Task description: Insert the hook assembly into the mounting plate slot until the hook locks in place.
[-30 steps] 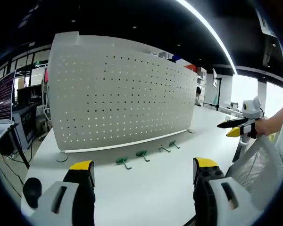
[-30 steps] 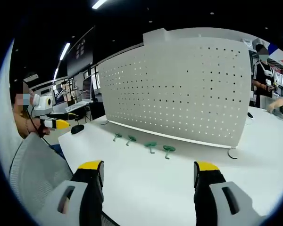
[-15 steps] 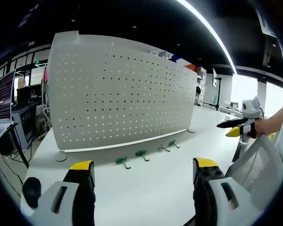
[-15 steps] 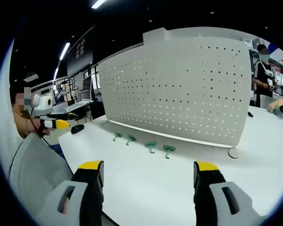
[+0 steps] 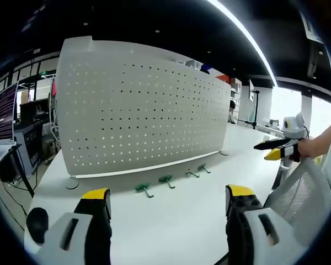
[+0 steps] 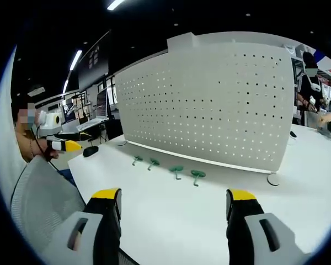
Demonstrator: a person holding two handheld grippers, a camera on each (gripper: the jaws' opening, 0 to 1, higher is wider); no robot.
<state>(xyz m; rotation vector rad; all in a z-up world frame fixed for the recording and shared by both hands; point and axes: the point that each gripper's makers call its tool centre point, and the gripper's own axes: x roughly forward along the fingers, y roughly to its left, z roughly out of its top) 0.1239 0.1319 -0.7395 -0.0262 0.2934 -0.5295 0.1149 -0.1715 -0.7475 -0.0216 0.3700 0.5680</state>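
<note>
In the left gripper view, the left gripper [image 5: 164, 200] is held above the near part of a white table [image 5: 176, 226], and its two yellow-tipped jaws stand wide apart with nothing between them. A white board with many small holes [image 5: 138, 118] stands upright on the table, well ahead of the jaws. Four green hooks [image 5: 166, 180] lie in a row on the table just in front of the lower edge of the board, apart from each other and not touching the board. At the right edge, the right gripper [image 5: 273, 149] is held by a hand above the far side of the table; whether its jaws are apart or together cannot be told from here. In the right gripper view, the right gripper [image 6: 174, 200] has its jaws also wide apart and empty, above the table [image 6: 171, 221]. The board [image 6: 209, 105] stands ahead, and the four hooks [image 6: 176, 171] lie in a row before it. At the left edge the left gripper [image 6: 66, 142] is seen in a hand, beside a grey mesh chair back [image 6: 41, 199].
</note>
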